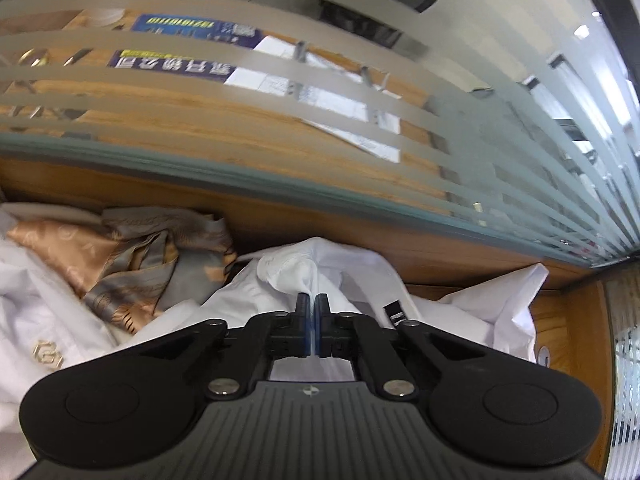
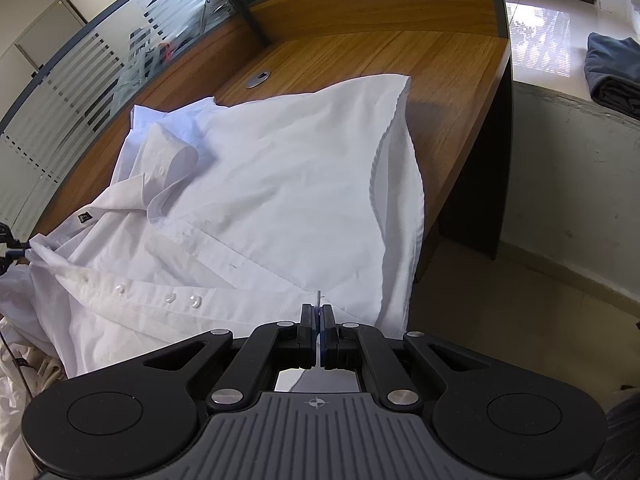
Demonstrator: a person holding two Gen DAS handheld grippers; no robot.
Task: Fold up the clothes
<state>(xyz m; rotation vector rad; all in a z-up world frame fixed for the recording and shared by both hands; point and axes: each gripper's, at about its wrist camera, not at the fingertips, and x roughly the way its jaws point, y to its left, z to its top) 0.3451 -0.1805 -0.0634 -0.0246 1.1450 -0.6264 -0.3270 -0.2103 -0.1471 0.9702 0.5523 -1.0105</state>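
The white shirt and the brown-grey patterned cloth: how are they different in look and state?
The white shirt is plain with buttons; the patterned cloth has brown and grey print. The white shirt is spread over the desk and pinched by both grippers; the patterned cloth lies crumpled, untouched. Both are unfolded.

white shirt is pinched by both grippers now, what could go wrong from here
1. The white shirt overhangs the desk edge on the right; slack could let it slide toward the floor.
2. The left gripper pinches only a bunched fold beside the brown patterned cloth, so a pull might drag that along.
3. The right gripper holds a thin hem edge by the buttons; it may slip out.
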